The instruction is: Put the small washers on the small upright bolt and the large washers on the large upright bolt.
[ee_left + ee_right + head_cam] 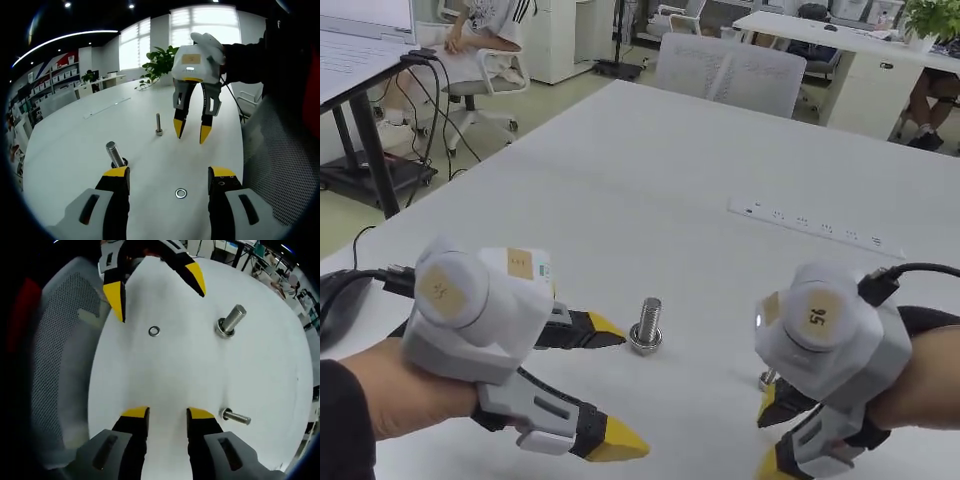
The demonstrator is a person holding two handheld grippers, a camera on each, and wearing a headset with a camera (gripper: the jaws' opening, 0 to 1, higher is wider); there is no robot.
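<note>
The large upright bolt stands mid-table; it also appears as the large bolt and the large bolt. The thin small bolt stands further along, seen too as the small bolt and, half hidden by my right gripper, the small bolt. One small washer lies flat on the table between the open jaws of my left gripper; the same washer shows below the left gripper. My right gripper is open and holds nothing, hovering above the table near the small bolt. In the head view the left gripper is at the left and the right gripper at the right.
A white power strip lies on the table's far right. A grey mesh chair stands at the far edge, and another mesh chair sits close by the near edge. A person sits at the back left.
</note>
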